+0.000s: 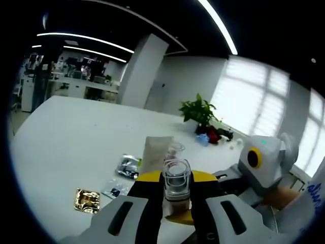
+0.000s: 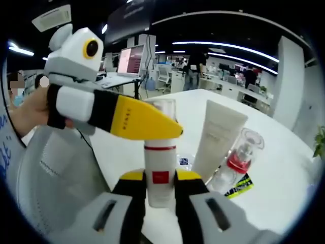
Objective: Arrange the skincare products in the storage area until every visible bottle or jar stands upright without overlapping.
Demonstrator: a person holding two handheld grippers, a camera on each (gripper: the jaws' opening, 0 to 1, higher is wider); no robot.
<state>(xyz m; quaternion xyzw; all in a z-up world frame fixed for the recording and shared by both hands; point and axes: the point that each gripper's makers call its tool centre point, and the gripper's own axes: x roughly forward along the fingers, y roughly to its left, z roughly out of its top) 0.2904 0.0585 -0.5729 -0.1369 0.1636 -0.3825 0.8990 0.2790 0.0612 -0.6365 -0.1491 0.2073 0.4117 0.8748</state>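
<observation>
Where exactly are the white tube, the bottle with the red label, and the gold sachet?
white tube (image 2: 219, 133), right gripper view, middle of its body
bottle with the red label (image 2: 160, 168), right gripper view, white body above the label
gold sachet (image 1: 87, 199), left gripper view, centre of the foil

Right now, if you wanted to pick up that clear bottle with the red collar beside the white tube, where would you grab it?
Grip the clear bottle around its body, below the red collar. It leans on the white tube on one side, so I'd come from the open side away from the tube. The rounded clear cap looks slippery and might come off, so it's probably a poorer hold.
</observation>
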